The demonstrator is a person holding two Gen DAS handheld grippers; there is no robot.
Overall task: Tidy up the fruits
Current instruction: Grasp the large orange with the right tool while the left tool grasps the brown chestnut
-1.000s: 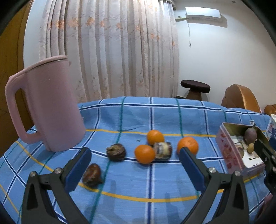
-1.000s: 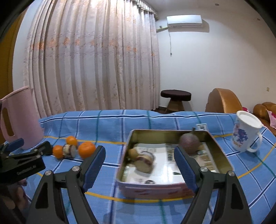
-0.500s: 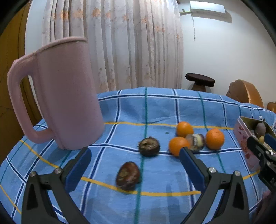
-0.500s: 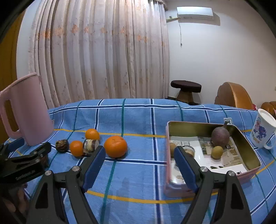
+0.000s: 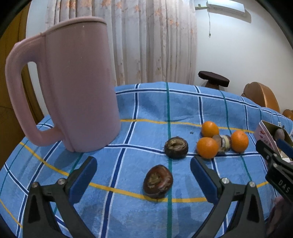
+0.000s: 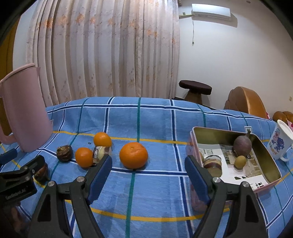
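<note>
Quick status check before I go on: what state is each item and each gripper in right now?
left gripper: open, empty
right gripper: open, empty
tin box: open, fruit inside
three oranges: loose on cloth
two dark water chestnuts: loose on cloth
pink pitcher: upright
white mug: upright

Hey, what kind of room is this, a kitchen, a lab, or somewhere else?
Most likely a home living room: a long patterned curtain, a wall air conditioner and a small round stool stand behind a table under a blue plaid cloth.
</note>
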